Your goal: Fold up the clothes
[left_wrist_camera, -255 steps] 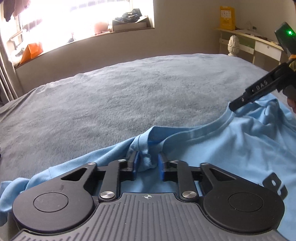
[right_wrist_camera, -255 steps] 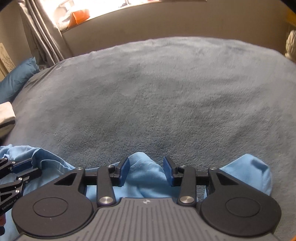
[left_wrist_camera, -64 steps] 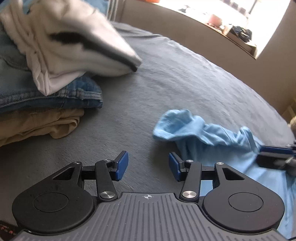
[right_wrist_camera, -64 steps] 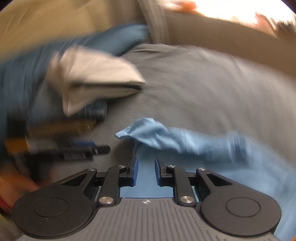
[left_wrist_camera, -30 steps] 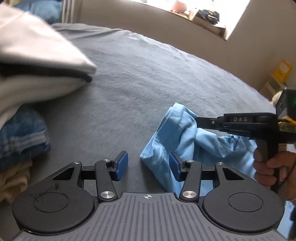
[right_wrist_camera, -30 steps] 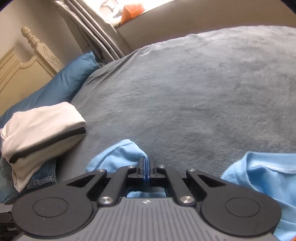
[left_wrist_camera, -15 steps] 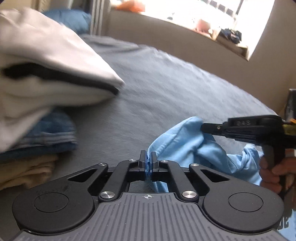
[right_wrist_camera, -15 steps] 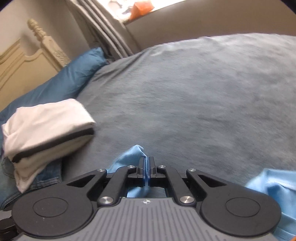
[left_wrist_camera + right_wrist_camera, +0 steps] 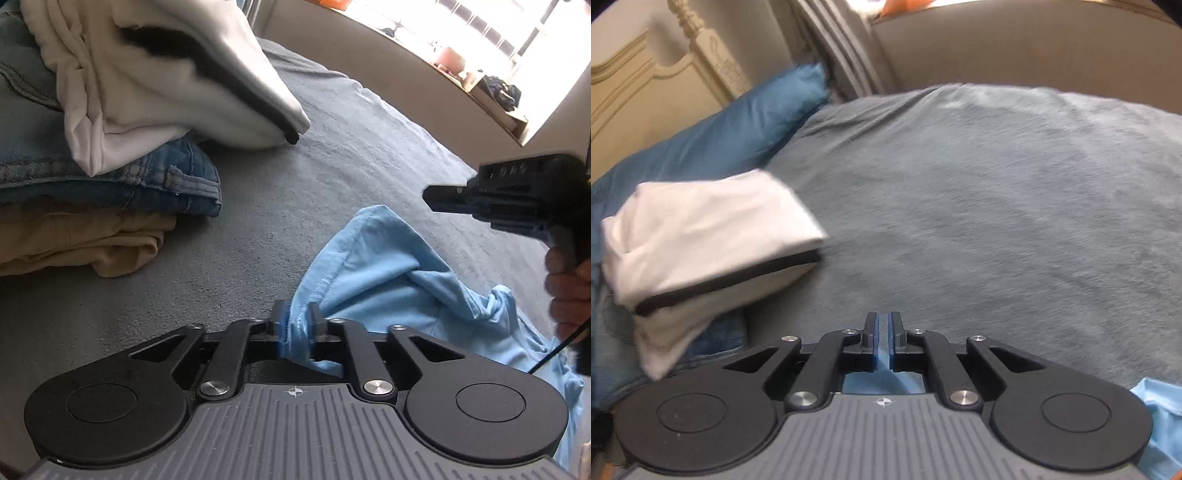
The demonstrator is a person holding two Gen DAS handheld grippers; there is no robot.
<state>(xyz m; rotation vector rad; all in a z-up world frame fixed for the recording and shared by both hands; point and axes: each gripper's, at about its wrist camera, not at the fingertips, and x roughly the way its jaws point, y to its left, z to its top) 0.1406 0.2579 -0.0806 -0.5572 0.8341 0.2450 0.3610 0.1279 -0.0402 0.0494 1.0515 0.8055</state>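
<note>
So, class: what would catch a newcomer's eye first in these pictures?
The light blue shirt, rumpled on the grey bedspread, one hem between the pads of the left hand-held gripper. Then the stack of folded clothes at the left, a white garment on top.

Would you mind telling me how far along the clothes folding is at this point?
Done: a folded stack of white top, jeans and tan trousers sits on the grey bed cover. In hand: the light blue shirt, its hem between the left gripper, whose jaws have just been opening; the right gripper also has blue cloth between its pads. Left: the shirt remains crumpled, unfolded.
</note>
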